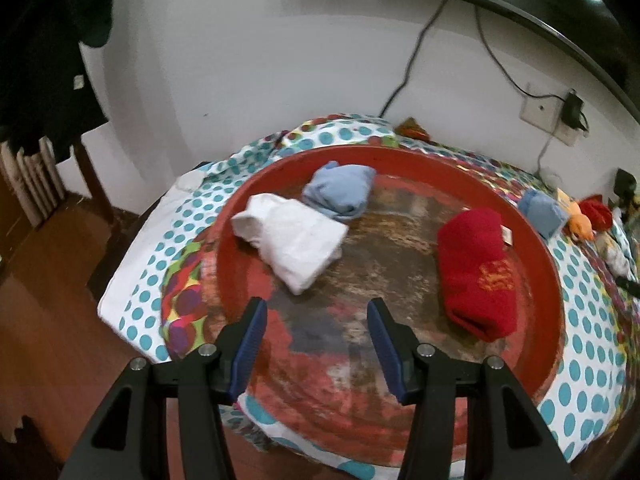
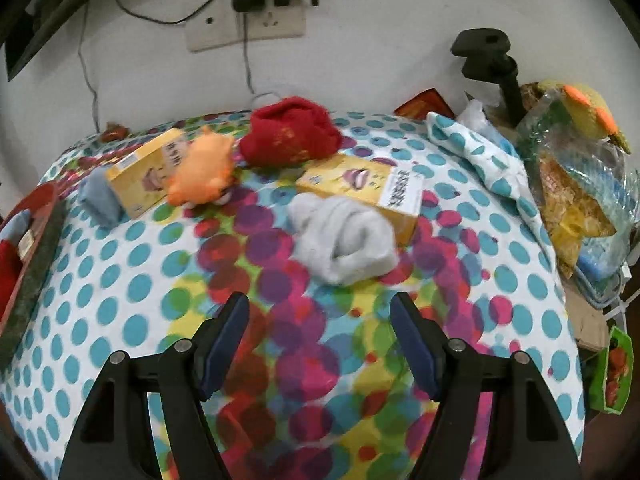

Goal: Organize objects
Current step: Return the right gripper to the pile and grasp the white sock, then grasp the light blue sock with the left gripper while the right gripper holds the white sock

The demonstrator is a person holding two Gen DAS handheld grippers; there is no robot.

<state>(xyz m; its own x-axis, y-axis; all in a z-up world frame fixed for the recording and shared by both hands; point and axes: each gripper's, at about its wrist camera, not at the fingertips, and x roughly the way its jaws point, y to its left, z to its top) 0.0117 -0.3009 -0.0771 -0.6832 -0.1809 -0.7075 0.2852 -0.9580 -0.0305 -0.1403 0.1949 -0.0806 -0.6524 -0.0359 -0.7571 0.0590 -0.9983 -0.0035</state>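
A round red tray [image 1: 556, 280] lies on the dotted tablecloth [image 1: 188, 208]. In it are a white sock bundle [image 1: 292, 236], a light blue bundle [image 1: 340, 192] and a red bundle [image 1: 476, 272]. My left gripper [image 1: 318, 308] is open and empty above the tray's near part. My right gripper [image 2: 320, 304] is open and empty above the cloth [image 2: 120, 280], just short of a grey sock bundle [image 2: 344, 236]. Beyond it lie a red bundle [image 2: 292, 132], an orange plush toy [image 2: 200, 172], a blue-grey bundle [image 2: 100, 196] and two yellow boxes [image 2: 372, 188] [image 2: 144, 172].
The tray's edge [image 2: 32, 240] shows at the left of the right wrist view. A pile of plastic snack bags [image 2: 576, 176] and a black stand [image 2: 492, 64] crowd the table's right side. The wall with sockets [image 2: 248, 28] and cables lies behind. Wood floor [image 1: 48, 280] lies left.
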